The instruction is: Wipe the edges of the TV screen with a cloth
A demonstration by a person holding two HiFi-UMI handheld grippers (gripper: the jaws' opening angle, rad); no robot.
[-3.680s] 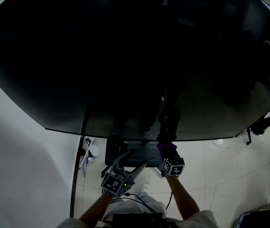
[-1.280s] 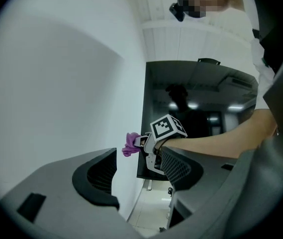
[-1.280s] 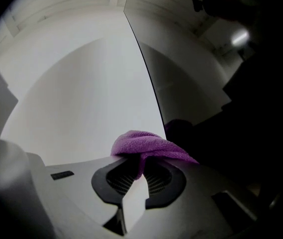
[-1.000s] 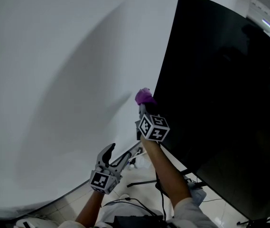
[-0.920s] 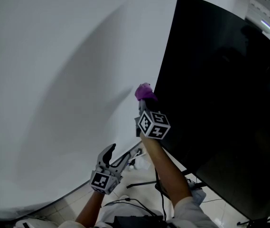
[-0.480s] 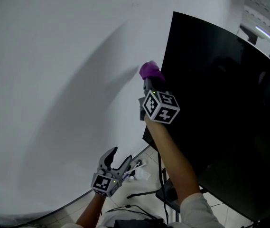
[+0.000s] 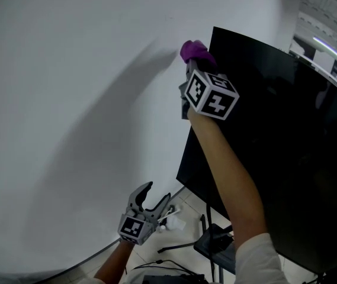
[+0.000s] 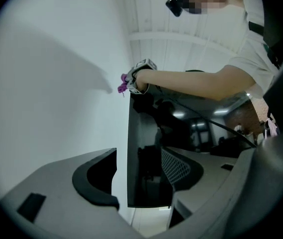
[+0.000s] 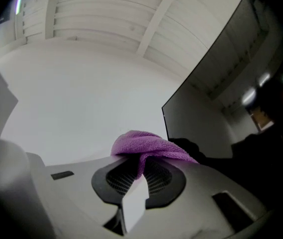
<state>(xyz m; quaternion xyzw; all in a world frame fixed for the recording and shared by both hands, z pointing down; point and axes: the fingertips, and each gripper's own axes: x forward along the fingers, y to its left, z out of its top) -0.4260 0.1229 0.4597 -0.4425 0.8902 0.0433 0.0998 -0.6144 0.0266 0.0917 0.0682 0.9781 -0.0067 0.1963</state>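
Observation:
A large black TV screen (image 7: 275, 135) stands against a white wall. Its left edge runs up to a top corner (image 7: 214, 28). My right gripper (image 7: 193, 61) is raised high at that left edge, just below the top corner, shut on a purple cloth (image 7: 194, 51). The cloth (image 9: 148, 146) bulges out of the jaws, next to the screen's edge (image 9: 165, 121). The left gripper (image 7: 154, 195) hangs low near the floor, open and empty. From the left gripper view the TV (image 8: 146, 153) is seen edge-on, with the purple cloth (image 8: 123, 85) high on it.
A white wall (image 7: 67, 99) fills the left side. Below the TV are a black stand base (image 7: 215, 247), cables and small white items (image 7: 171, 220) on a tiled floor. A room with ceiling lights (image 7: 328, 40) lies beyond the screen at right.
My right gripper has slid the purple cloth up the TV's left edge, from mid-height to near the top corner. Earlier it was at the bottom edge. The left gripper stays low.

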